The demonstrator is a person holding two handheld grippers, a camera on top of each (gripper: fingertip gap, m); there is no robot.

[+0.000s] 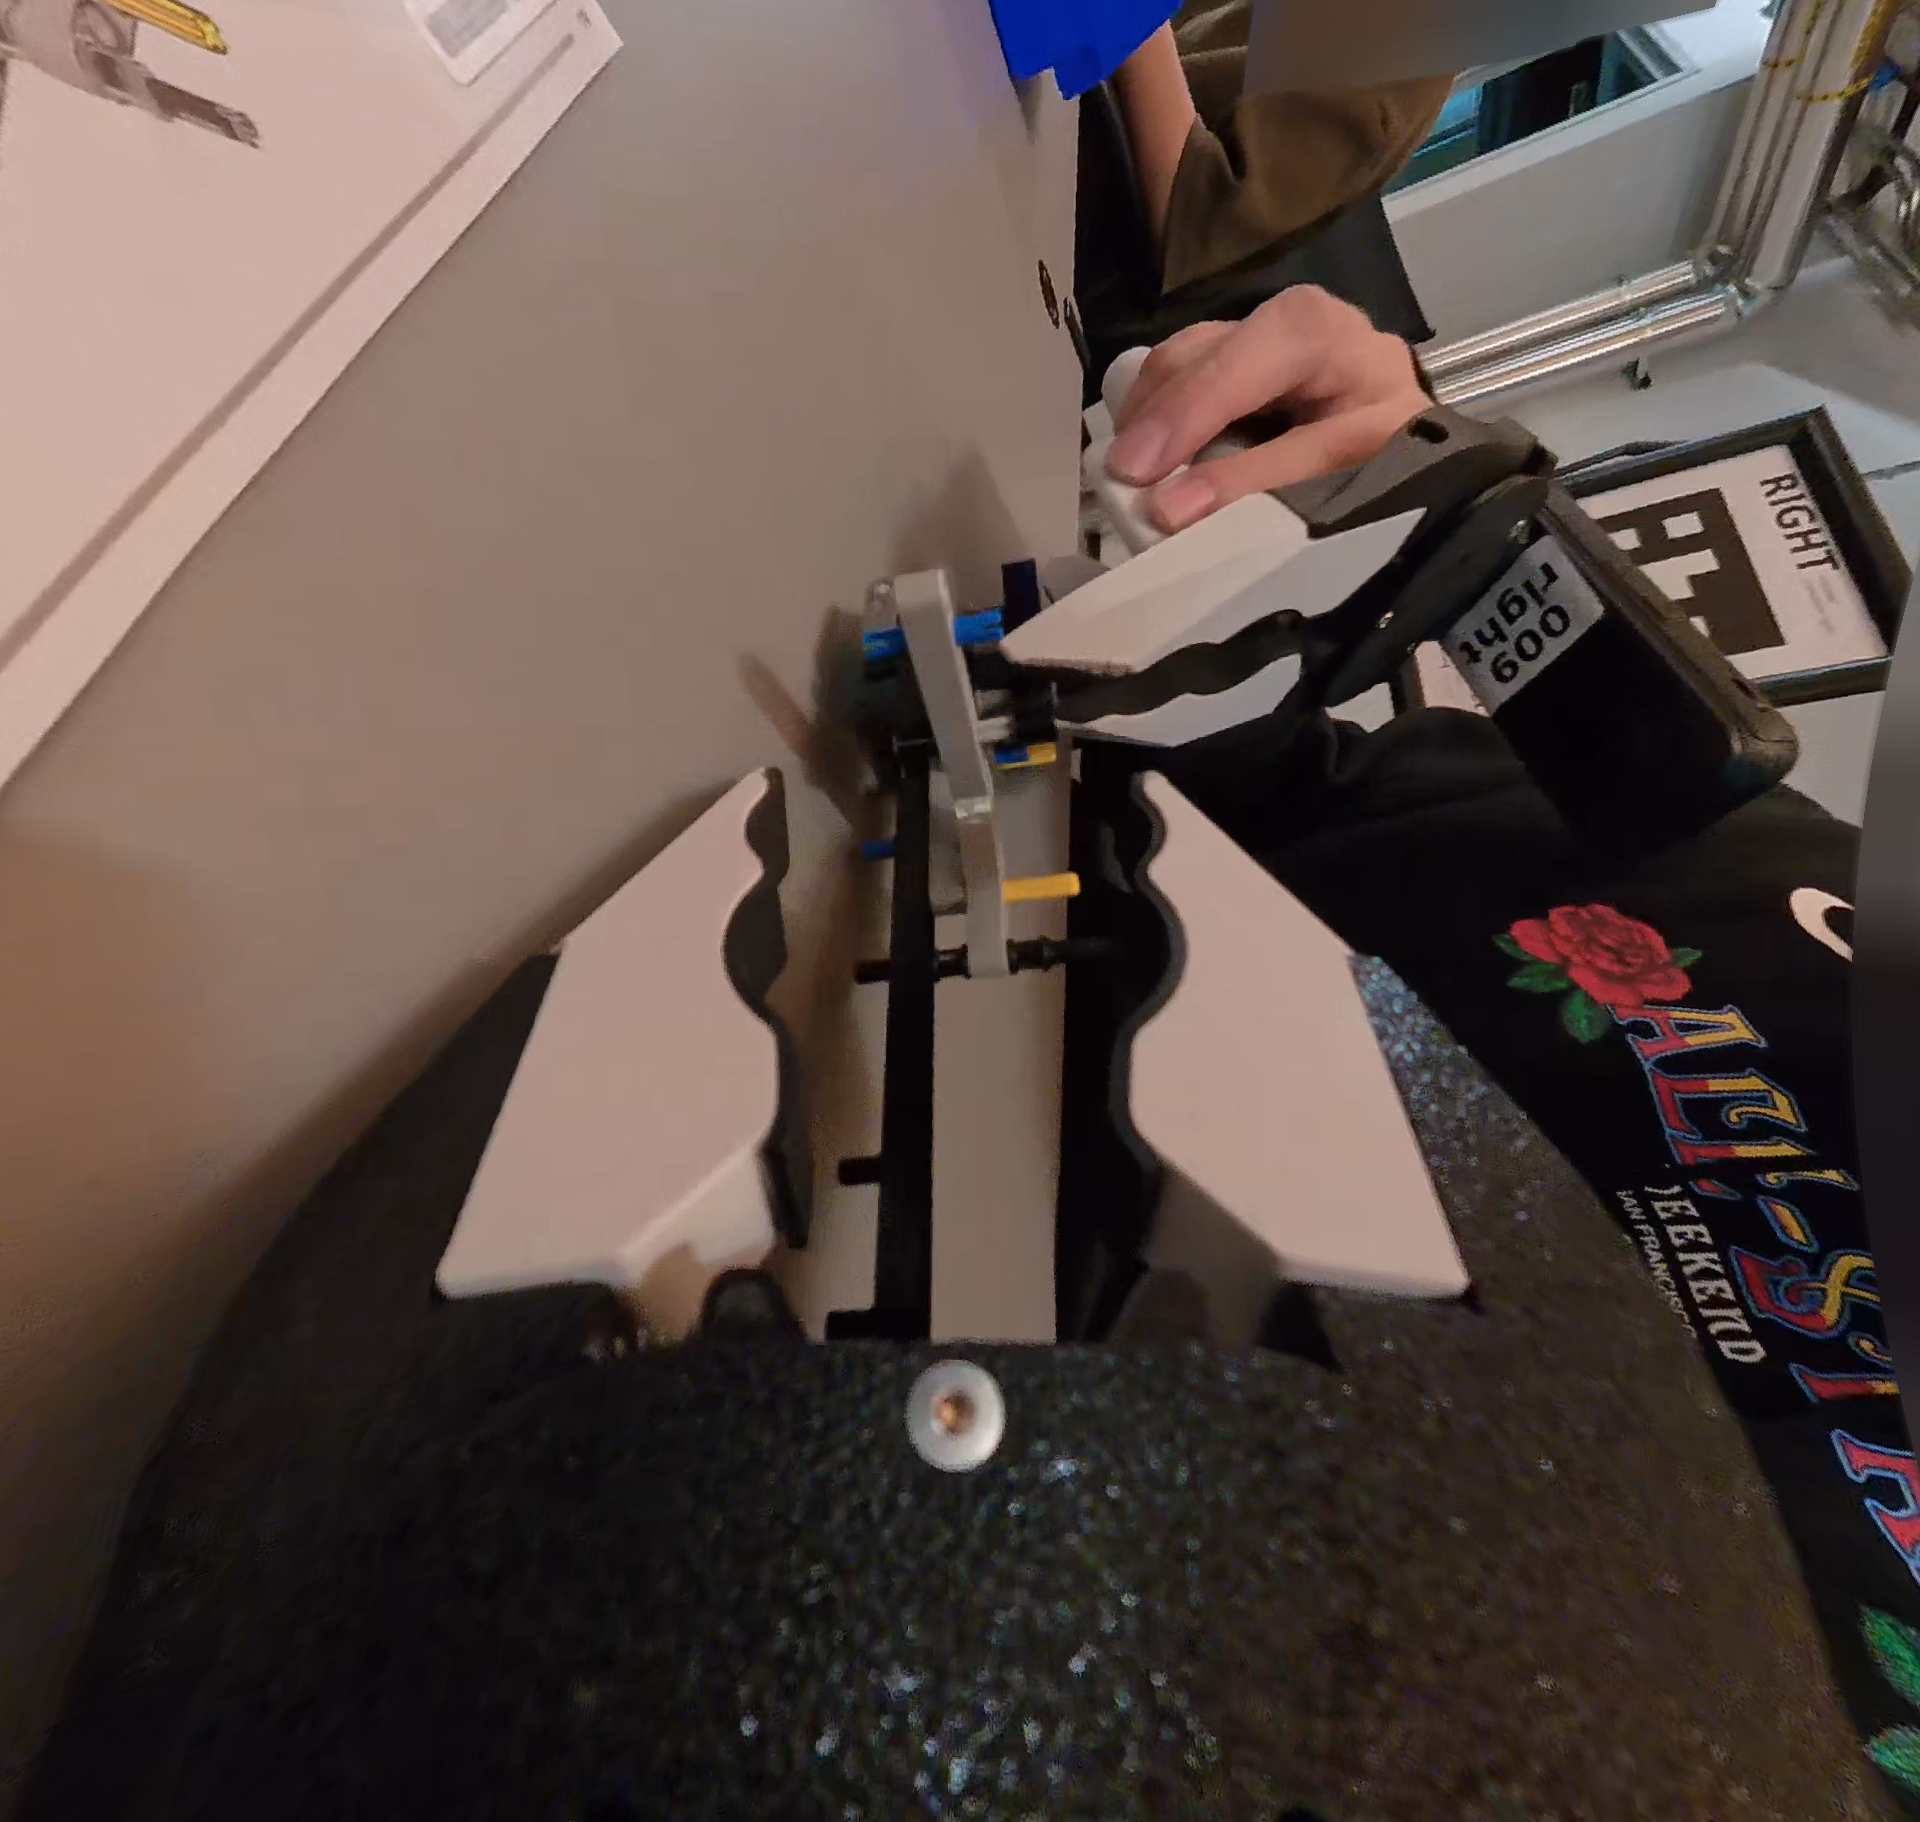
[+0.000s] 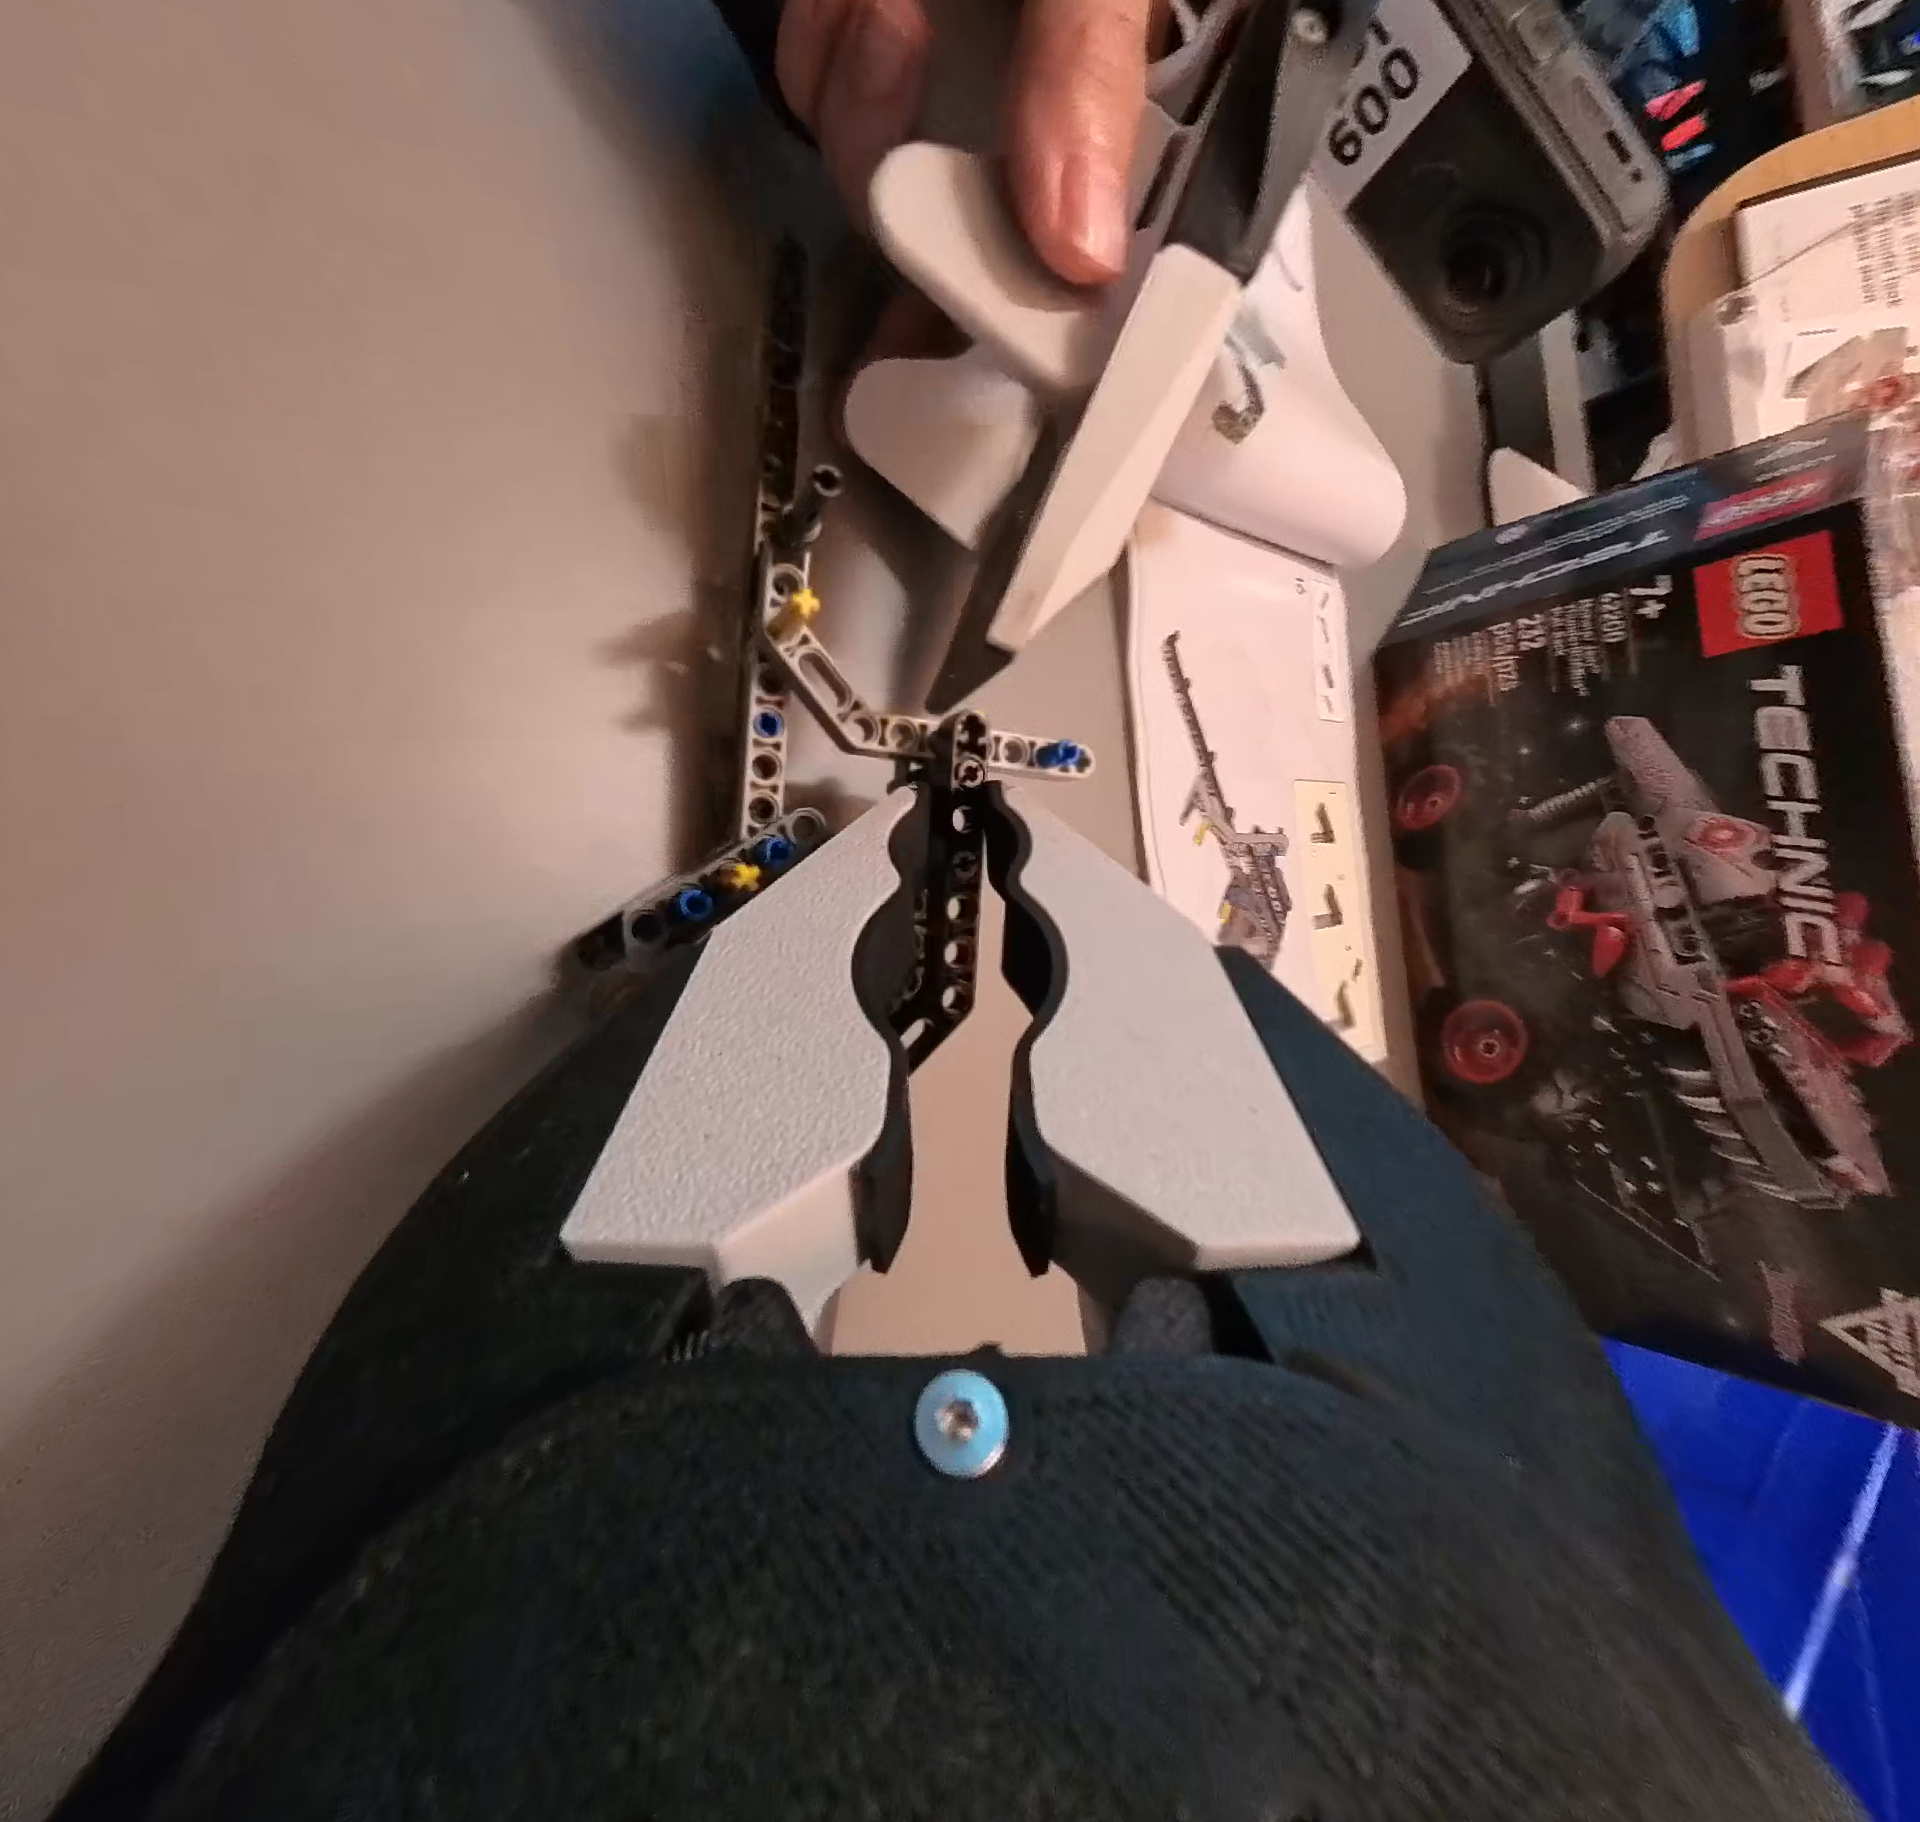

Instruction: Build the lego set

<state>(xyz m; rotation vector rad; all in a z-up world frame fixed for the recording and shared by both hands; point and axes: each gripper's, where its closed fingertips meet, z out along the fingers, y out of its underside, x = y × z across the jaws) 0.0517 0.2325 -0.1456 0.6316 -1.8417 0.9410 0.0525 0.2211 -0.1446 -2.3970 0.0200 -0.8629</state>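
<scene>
- Right gripper (image 2: 956, 801): jaws nearly closed, pinching a black beam (image 2: 951, 899) that runs lengthwise between the pads, its far end poking out at 12 o'clock.
- Left gripper (image 1: 956, 785): jaws partway open around the lego assembly (image 1: 945, 671), whose long grey-and-black spine runs straight down the gap. There's a sliver of space on each side, so I can't tell whether it's clamped or just straddled.
- The assembly sits low over the desk (image 2: 312, 422); I can't tell whether it rests on it. From the right wrist view it's dead ahead, with the long spine off to 11 o'clock and the left gripper coming in from 1 o'clock.
- My read of the step: seat the black beam's end on the grey bent liftarm (image 2: 831, 692), next to the blue pin (image 2: 1060, 754).
- To do it well:
  - Square the beam's end hole to the pin or axle before pushing. It looks slightly skewed now.
  - Push along the pin axis only, since side load will twist the liftarm.
  - The left jaws should brace the spine close to the joint, opposite the push, or the whole thing slides.
  - Keep clear of the yellow axle (image 1: 1039, 884) sticking out at 3 o'clock of the spine.
- Instruction booklet (image 2: 1236, 733) and lego box (image 2: 1662, 837) lie at 3 o'clock, handy for checking which hole to use.
</scene>
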